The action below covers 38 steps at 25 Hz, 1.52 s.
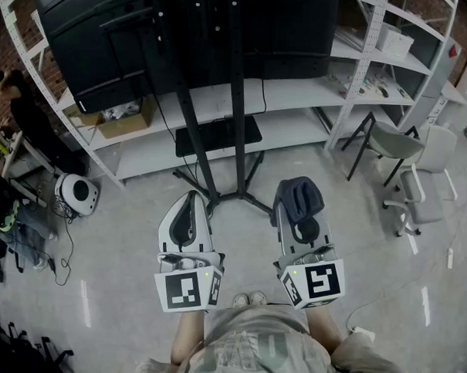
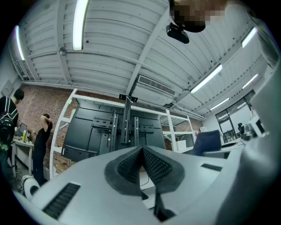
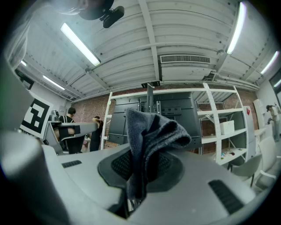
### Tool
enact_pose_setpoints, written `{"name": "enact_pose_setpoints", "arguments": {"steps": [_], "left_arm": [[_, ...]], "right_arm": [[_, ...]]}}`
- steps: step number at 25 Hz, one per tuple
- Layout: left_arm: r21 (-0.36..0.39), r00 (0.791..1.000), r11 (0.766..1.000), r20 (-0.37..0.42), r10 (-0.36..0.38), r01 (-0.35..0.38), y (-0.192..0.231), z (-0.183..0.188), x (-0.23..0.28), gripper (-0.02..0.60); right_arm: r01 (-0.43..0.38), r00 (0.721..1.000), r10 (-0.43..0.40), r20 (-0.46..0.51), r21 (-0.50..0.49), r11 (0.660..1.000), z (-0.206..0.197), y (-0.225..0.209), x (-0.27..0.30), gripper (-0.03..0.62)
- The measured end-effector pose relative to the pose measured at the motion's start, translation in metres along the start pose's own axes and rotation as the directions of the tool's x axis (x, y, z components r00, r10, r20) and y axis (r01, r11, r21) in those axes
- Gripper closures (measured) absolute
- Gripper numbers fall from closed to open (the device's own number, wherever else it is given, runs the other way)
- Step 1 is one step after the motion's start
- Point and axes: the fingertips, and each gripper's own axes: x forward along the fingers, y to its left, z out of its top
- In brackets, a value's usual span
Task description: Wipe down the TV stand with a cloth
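Note:
The black TV stand (image 1: 233, 104) rises straight ahead, its column and mount holding a dark screen, its legs spread on the grey floor. My right gripper (image 1: 298, 202) is shut on a dark grey-blue cloth (image 1: 299, 199), which bunches over the jaw tips; in the right gripper view the cloth (image 3: 149, 140) stands folded between the pads, with the stand (image 3: 151, 112) behind it. My left gripper (image 1: 187, 211) is shut with nothing in it, its dark pads (image 2: 142, 165) pressed together. Both grippers hover short of the stand's base (image 1: 241, 198).
White shelving (image 1: 362, 79) runs behind the stand, with a cardboard box (image 1: 120, 123) on a low shelf. Grey chairs (image 1: 412, 174) stand at the right. A white round device (image 1: 77, 192) and cables lie left. People (image 2: 26, 132) stand at a far-left desk.

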Motion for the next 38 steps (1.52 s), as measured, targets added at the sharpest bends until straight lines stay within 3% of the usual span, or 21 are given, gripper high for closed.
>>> {"name": "enact_pose_setpoints", "arguments": {"steps": [11,16,26,38], "left_arm": [[-0.006,1.0,1.0,-0.012,-0.012,0.012,0.013,-0.007,0.013,0.566],[0.009,1.0,1.0,-0.008,-0.019,0.019,0.017,-0.006,0.019,0.566],[0.017,1.0,1.0,-0.02,-0.012,0.012,0.036,-0.009,0.012,0.566],[0.041,0.999,0.999,-0.022,-0.029,0.029,0.059,-0.022,0.041,0.566]], "right_arm": [[-0.001,1.0,0.001,-0.025,-0.024,1.0,0.0,0.005,0.007,0.537],[-0.003,0.999,0.004,0.036,-0.045,0.999,0.013,0.012,0.01,0.537],[-0.012,0.999,0.014,0.052,-0.031,0.999,0.016,0.024,0.015,0.537],[-0.033,0.999,0.035,0.038,-0.042,0.999,-0.007,0.029,0.059,0.537]]}}
